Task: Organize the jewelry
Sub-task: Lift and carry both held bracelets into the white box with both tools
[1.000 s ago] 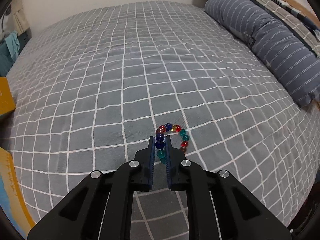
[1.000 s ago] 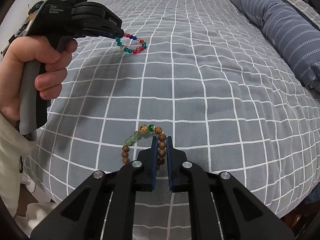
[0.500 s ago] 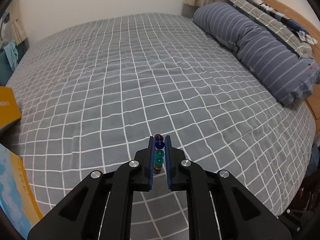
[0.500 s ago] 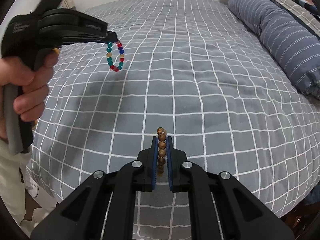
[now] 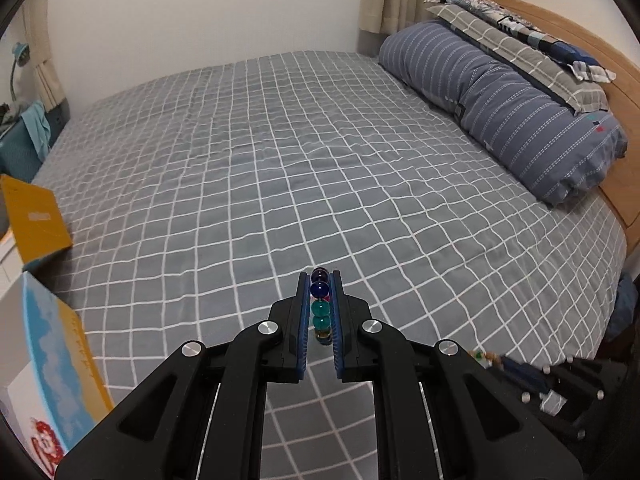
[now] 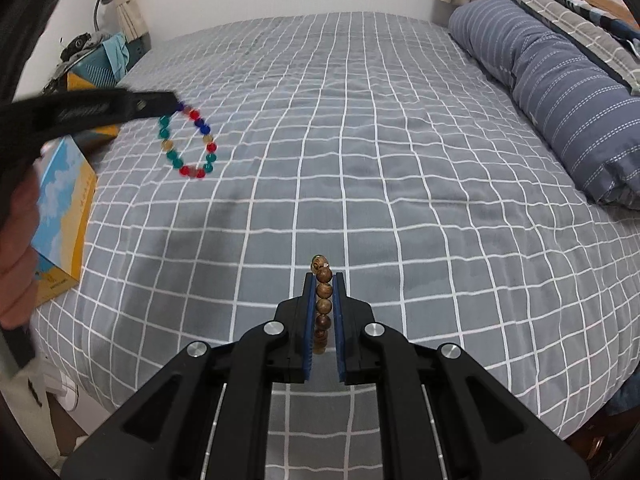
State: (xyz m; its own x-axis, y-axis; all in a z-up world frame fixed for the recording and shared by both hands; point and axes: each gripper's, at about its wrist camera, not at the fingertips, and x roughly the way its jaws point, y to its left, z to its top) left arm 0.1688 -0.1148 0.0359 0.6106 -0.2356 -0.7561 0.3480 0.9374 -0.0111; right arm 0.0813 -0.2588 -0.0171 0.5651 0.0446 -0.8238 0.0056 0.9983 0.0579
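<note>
My left gripper (image 5: 320, 280) is shut on a bracelet of coloured glass beads (image 5: 320, 307), blue and teal beads lined up between its blue pads. In the right wrist view that same coloured bracelet (image 6: 188, 140) hangs as a loop from the left gripper (image 6: 176, 102), in the air above the bed's left side. My right gripper (image 6: 323, 280) is shut on a wooden bead bracelet (image 6: 323, 300), its brown beads stacked between the pads; the rest of that bracelet hangs out of sight below. Both are held above the grey checked bedspread (image 6: 360, 160).
Blue striped pillows (image 5: 512, 104) lie along the wooden headboard (image 5: 560, 24) on the right. A yellow-and-blue box (image 5: 52, 360) and an orange box (image 5: 34, 220) stand off the bed's left edge. A hand (image 6: 16, 248) grips the left tool. A teal bin (image 6: 100, 68) is far left.
Both bracelets have been lifted off the bedspread. The left gripper rose more, and its coloured loop now hangs free. The wooden bracelet's loop has dropped out of the right view.
</note>
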